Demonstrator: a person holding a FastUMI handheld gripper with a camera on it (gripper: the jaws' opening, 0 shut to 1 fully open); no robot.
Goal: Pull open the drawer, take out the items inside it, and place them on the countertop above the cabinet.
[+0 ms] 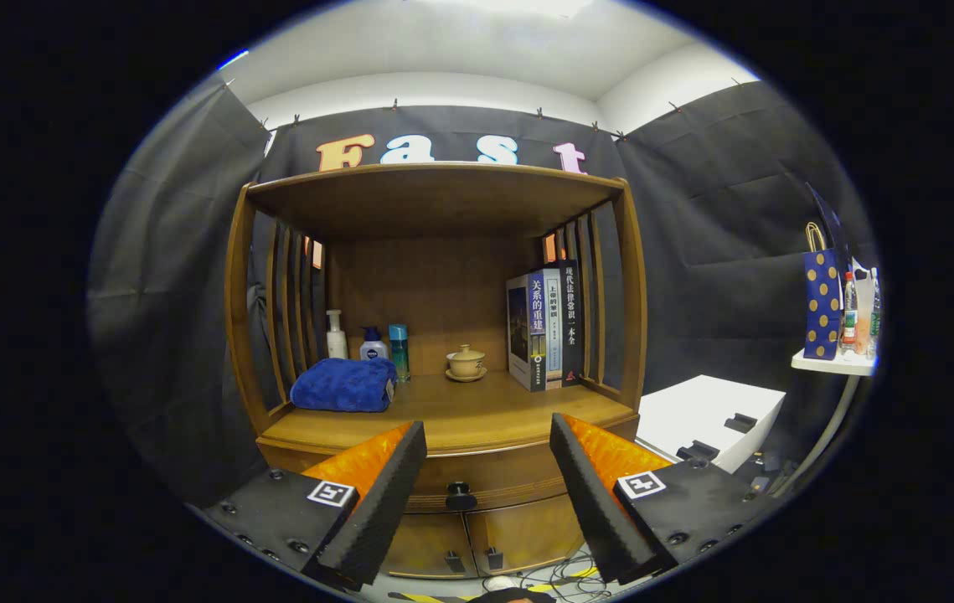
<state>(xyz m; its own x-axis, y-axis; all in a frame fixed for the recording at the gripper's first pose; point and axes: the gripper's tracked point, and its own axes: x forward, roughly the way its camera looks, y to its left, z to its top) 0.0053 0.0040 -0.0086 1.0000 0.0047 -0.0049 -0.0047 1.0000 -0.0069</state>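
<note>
So we've got the gripper (pixel 487 486) spread wide with nothing between its fingers, hanging in front of the wooden cabinet (pixel 443 335). The drawer (pixel 477 481) sits shut just beyond the fingers, its black knob (pixel 461 497) right in the gap. Farther back on the countertop (pixel 477 414) we see a blue towel (pixel 344 385) on the left, three bottles (pixel 369 342) behind it, a lidded teacup (pixel 466 362) and books (pixel 545 325) on the right.
</note>
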